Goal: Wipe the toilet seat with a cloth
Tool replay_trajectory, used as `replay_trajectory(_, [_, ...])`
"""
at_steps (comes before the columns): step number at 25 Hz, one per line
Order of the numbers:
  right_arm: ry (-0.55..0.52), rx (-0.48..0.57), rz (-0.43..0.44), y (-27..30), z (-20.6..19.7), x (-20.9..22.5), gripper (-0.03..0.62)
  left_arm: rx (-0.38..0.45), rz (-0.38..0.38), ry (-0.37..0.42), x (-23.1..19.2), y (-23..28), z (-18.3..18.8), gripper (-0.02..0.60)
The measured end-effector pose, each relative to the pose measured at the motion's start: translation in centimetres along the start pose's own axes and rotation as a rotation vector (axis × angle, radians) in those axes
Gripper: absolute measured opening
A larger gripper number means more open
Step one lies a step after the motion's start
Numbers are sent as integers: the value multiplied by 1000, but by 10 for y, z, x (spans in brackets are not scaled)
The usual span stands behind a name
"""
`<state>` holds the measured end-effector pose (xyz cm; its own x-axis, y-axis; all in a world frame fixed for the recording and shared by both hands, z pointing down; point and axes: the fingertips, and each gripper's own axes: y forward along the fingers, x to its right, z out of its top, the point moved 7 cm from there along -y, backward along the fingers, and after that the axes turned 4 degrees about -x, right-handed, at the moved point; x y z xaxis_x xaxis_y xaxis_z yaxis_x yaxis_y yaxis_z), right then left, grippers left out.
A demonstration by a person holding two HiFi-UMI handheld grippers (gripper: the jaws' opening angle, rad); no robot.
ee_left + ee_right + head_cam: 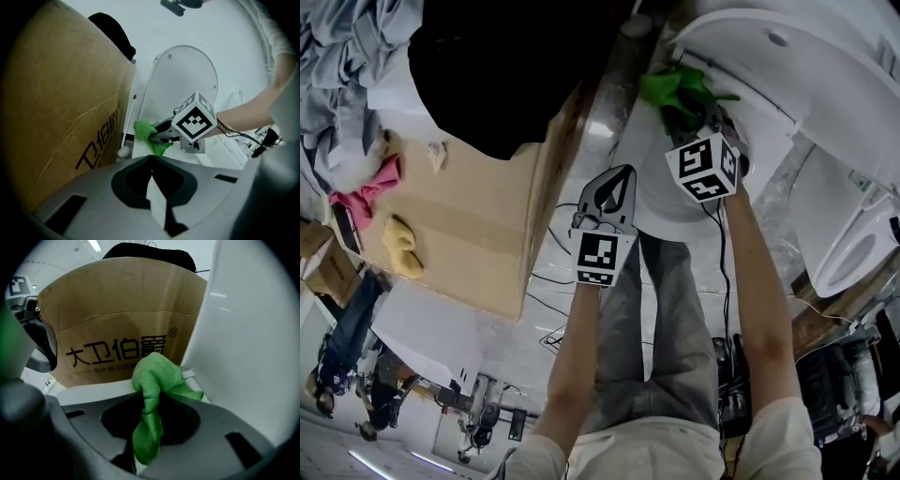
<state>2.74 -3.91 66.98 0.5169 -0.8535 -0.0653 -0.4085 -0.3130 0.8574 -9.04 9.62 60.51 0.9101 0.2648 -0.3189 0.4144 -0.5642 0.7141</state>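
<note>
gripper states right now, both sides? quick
Left gripper: closed, empty.
Right gripper: closed on the green cloth.

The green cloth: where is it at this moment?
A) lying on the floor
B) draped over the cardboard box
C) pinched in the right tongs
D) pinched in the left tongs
C: the right gripper view shows the green cloth clamped between the jaws of the right tongs, next to the toilet's raised lid. The left tongs are shut with nothing in them.
</note>
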Motion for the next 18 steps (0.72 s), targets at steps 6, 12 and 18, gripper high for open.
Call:
replay_trajectory(6, [-21, 10, 37, 5, 5, -21, 100, -2, 11, -6, -2, -9, -9, 12])
replay_trajectory(12, [-16, 19, 75, 6, 6, -45, 98, -3, 16, -11, -2, -17, -15, 12])
replay_trajectory(18, [-5, 24, 102, 5, 3, -65, 98, -2, 16, -11, 0, -28, -23, 12])
